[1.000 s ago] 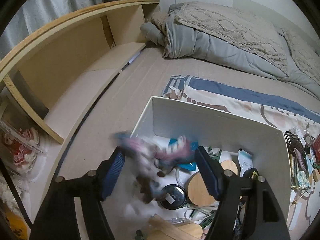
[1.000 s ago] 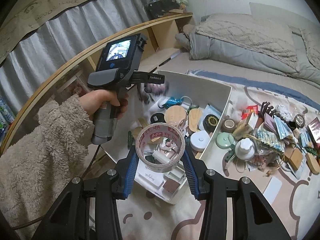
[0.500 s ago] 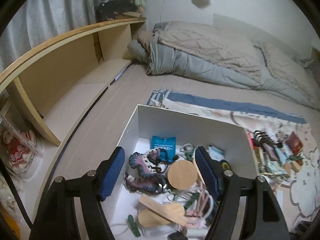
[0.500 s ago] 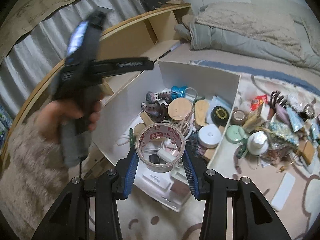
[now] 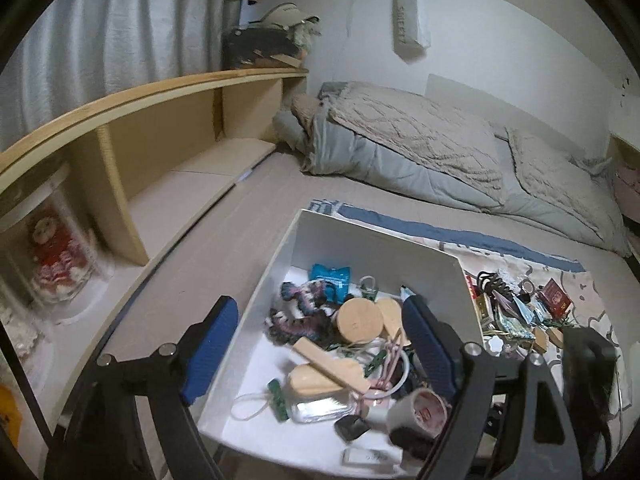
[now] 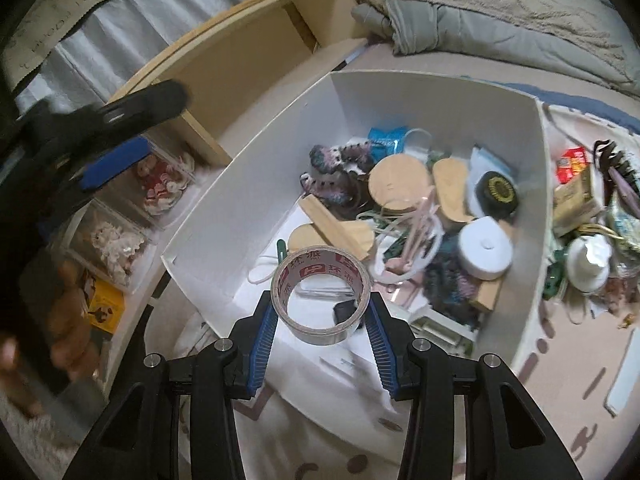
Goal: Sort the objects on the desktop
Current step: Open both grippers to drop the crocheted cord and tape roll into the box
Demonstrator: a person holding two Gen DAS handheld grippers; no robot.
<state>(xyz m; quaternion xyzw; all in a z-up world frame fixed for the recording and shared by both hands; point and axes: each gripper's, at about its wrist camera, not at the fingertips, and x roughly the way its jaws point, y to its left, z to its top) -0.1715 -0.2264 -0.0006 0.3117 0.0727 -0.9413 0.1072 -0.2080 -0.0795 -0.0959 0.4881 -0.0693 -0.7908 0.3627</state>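
Left gripper [image 5: 316, 344], just widened and empty, has lifted off the box [image 6: 400, 92]; right fingers [image 6: 262, 336] clamp tape [image 6: 320, 296] over its near edge.

I see a beige mat [image 5: 224, 248] covering the floor, with a patterned blanket [image 5: 516, 252] spread on it. On the blanket sit 1 white box [image 6: 400, 92] and, just beside its right wall, a loose heap of small items [image 6: 588, 216]. Grey-beige bedding [image 5: 432, 152] lies bunched further back. A wooden shelf [image 5: 168, 132] borders the mat's left edge.
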